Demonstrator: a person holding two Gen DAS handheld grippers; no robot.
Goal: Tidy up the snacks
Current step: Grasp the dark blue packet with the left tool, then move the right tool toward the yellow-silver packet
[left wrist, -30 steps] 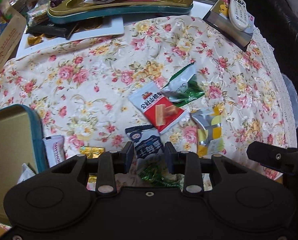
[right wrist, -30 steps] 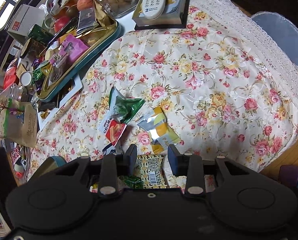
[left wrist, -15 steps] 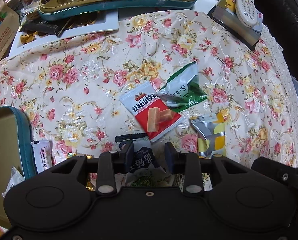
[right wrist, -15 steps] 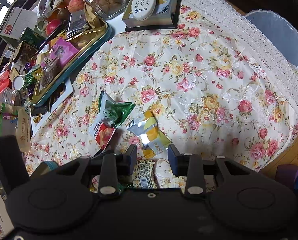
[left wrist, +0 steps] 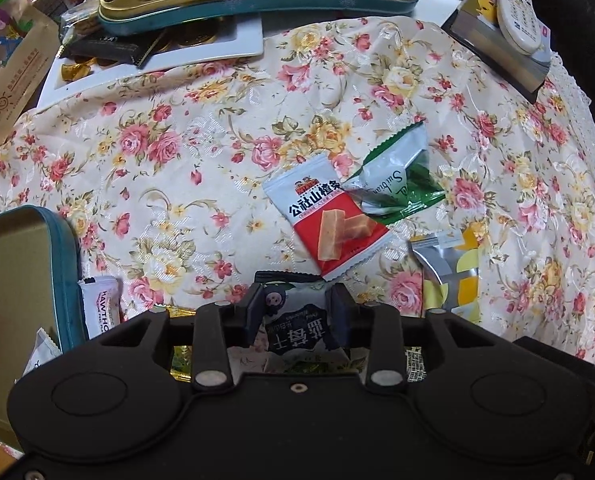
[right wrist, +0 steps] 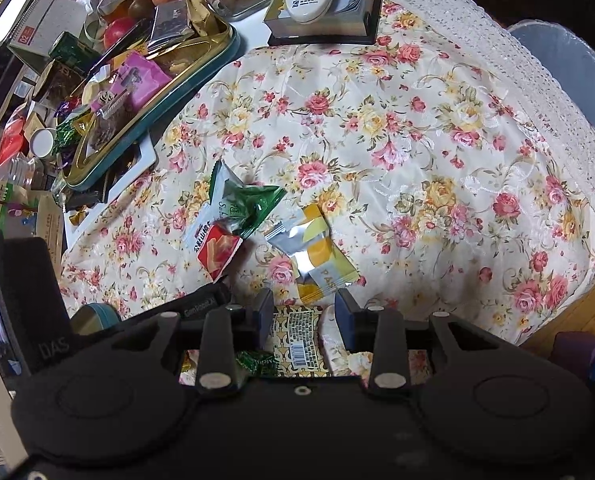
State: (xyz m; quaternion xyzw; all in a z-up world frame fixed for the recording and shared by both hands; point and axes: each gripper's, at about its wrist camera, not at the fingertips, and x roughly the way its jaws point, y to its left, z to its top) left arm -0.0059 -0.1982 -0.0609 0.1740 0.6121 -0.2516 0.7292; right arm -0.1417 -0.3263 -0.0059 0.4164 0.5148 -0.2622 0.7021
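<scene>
Opening over the last half second, the left gripper (left wrist: 297, 307) now straddles a dark blue snack packet (left wrist: 300, 330) on the floral tablecloth (left wrist: 185, 168); whether its pads press cannot be told. Beside it lies a red packet (left wrist: 333, 224); "HAWTHO" marks a white packet (left wrist: 102, 306). The right gripper (right wrist: 304, 314) stands parted over a yellow barcoded packet (right wrist: 299, 338).

the left gripper's body hides the dark snack packet's (left wrist: 297, 334) lower half.

Two matte black handheld grippers are seen from their wrist cameras. On the left gripper (left wrist: 297, 310) and the right gripper (right wrist: 304, 312) alike, a broad rounded body is embossed with two ovals. Silver rivets are set at the base of two ribbed finger arms; a small screw sits between them.
</scene>
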